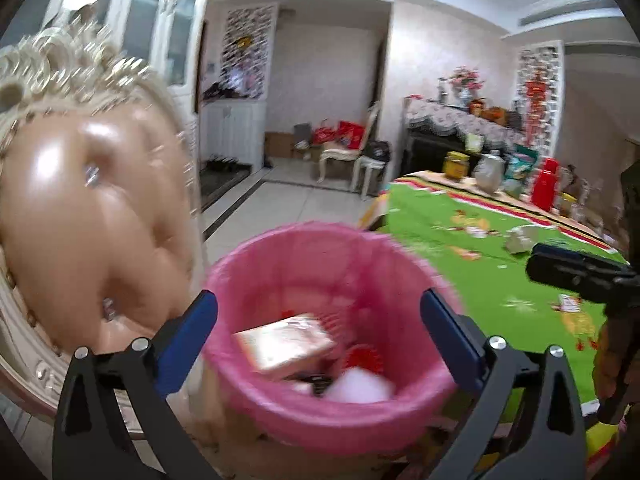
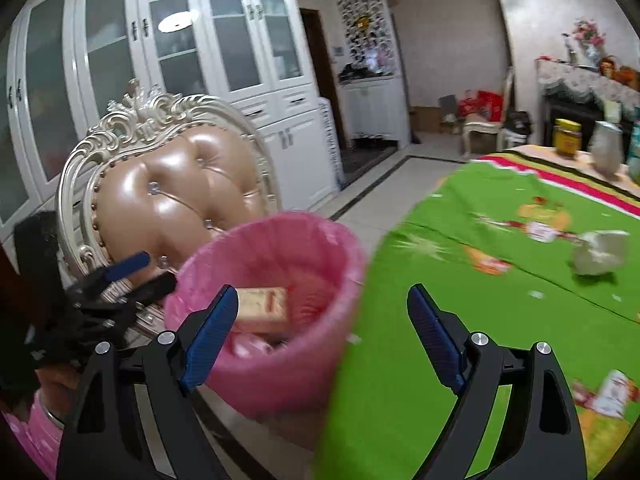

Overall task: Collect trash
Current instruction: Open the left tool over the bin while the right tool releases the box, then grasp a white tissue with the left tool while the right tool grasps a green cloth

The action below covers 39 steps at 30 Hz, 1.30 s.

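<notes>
A bin lined with a pink bag (image 1: 332, 412) stands just ahead of my open, empty left gripper (image 1: 320, 328). Inside lie a pinkish-orange box (image 1: 284, 342), something red and a white wad. In the right wrist view the same bin (image 2: 280, 368) sits left of centre, with the box (image 2: 262, 304) in it. My right gripper (image 2: 322, 332) is open and empty, over the bin's rim and the table edge. A crumpled whitish paper (image 2: 600, 254) lies on the green tablecloth (image 2: 460, 300); it also shows in the left wrist view (image 1: 522, 238). My left gripper (image 2: 136, 270) shows at the left.
A padded tan chair with an ornate cream frame (image 2: 176, 184) stands behind the bin. White glass-door cabinets (image 2: 168, 60) line the wall. At the table's far end stand a yellow jar (image 2: 566, 138), a pale jug (image 2: 606, 152) and a red flask (image 1: 544, 184). The right tool (image 1: 576, 272) shows dark.
</notes>
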Available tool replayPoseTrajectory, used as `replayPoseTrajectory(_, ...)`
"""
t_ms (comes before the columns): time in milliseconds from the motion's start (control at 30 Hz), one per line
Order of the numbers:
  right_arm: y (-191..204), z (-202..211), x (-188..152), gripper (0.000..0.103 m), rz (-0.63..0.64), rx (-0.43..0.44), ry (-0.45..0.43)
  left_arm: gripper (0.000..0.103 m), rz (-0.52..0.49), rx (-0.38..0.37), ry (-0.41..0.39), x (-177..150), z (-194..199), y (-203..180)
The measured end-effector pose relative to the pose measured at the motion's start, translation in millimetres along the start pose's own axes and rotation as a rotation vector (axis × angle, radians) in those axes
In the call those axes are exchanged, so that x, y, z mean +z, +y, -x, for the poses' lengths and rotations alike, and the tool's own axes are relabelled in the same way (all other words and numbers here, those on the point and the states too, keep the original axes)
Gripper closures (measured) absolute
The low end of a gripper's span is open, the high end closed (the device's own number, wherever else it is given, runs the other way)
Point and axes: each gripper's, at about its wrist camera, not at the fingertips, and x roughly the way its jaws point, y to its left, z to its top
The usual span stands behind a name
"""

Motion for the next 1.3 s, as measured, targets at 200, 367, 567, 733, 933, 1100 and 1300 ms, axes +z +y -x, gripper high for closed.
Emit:
replayPoseTrajectory(200,-48.5,62.9,-22.3,0.020,-0.044,-0.156,-0.046,0.005,-0.104,-0.135,0.010,7.4,0.0,-80.9)
replayPoseTrajectory(367,-99.1,108.8,-44.1,0.018,-0.134,-0.245,-0.071,0.005,-0.174,-0.221,0.074,5.0,-24.8,-150.4)
replayPoseTrajectory(567,-166.9,146.7,-71.0,0.018,-0.220,-0.360,-0.048,0.005,-0.250,-0.318,0.165,9.6,-82.0,-255.7)
replayPoseTrajectory(733,-216.7,167.7,-82.5,0.018,-0.277,-0.422,-0.019,0.005,-0.223,-0.349,0.193,19.2,-118.4,-302.0)
replayPoseTrajectory(933,-266.8,175.6,-69.7,0.018,-0.297,-0.474,0.021,0.005,-0.248,-0.322,0.226,35.8,-166.2,-344.3)
replayPoseTrajectory(1100,-302.6,178.0,-58.4,0.018,-0.344,-0.503,0.001,0.005,-0.267,-0.295,0.242,41.0,-209.4,-368.4)
replayPoseTrajectory(1300,-327.8,161.6,-34.5,0.018,-0.365,-0.482,-0.019,0.005,-0.223,-0.273,0.271,58.1,-269.9,-383.9)
